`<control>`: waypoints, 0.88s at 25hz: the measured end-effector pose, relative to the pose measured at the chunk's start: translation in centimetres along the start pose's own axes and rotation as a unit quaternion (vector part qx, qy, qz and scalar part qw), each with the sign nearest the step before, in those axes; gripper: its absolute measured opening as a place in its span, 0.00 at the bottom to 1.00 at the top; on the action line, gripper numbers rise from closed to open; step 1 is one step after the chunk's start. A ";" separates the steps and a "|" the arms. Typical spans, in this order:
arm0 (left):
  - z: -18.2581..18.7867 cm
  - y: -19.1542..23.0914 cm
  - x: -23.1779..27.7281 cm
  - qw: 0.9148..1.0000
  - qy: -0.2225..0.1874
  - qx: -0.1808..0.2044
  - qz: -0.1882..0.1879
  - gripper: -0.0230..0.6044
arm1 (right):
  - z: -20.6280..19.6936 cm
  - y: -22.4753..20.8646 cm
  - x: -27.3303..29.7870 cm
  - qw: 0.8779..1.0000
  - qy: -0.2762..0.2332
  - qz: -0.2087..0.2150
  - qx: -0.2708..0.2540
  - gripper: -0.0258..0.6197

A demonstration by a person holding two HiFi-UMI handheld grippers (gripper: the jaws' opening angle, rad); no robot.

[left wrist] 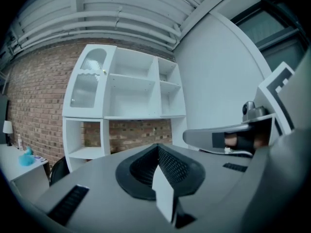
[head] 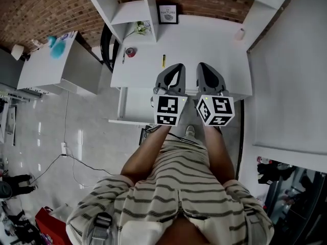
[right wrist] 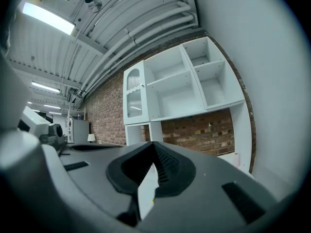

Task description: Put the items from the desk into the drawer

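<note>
yellow pen (head: 163,60) lies on desk (head: 204,40) beyond left tool (head: 177,67).

Bright, even light fills the head view, with glare streaks on the glossy floor (head: 40,132) and a nearly shadowless worktop (head: 204,45). Both gripper views are dimmer, bluish, black-cornered and bowed at the edges; a ceiling strip light (right wrist: 46,18) flares, foregrounds perhaps slightly soft.

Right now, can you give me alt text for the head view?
The left gripper and right gripper hover shut and empty, side by side over a white desk with a slim yellow item and a small red object.
</note>
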State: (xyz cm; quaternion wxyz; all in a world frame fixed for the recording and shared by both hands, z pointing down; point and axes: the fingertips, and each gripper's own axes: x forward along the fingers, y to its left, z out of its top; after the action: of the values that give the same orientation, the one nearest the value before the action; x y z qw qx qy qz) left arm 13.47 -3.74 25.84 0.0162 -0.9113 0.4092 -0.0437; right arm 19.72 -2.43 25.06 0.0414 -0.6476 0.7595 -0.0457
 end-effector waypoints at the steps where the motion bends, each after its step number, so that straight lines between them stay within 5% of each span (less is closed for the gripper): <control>1: 0.1 -0.2 1.0 1.000 0.002 0.000 0.005 0.05 | 0.1 -0.9 0.7 1.000 0.004 0.006 0.002 0.06; 11: -0.5 0.5 7.4 0.997 0.034 -0.017 0.067 0.05 | -0.1 -6.2 5.6 0.998 0.033 0.056 0.017 0.06; 22: -3.3 3.1 9.1 0.994 0.085 -0.029 0.067 0.05 | -2.8 -6.0 8.5 0.995 0.073 0.053 0.032 0.06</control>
State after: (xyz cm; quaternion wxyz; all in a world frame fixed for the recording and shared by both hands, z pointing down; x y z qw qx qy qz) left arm 16.89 -12.63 29.51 -0.0419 -0.8749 0.4702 -0.1080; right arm 23.87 -11.74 28.52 0.0083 -0.5994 0.7921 -0.1149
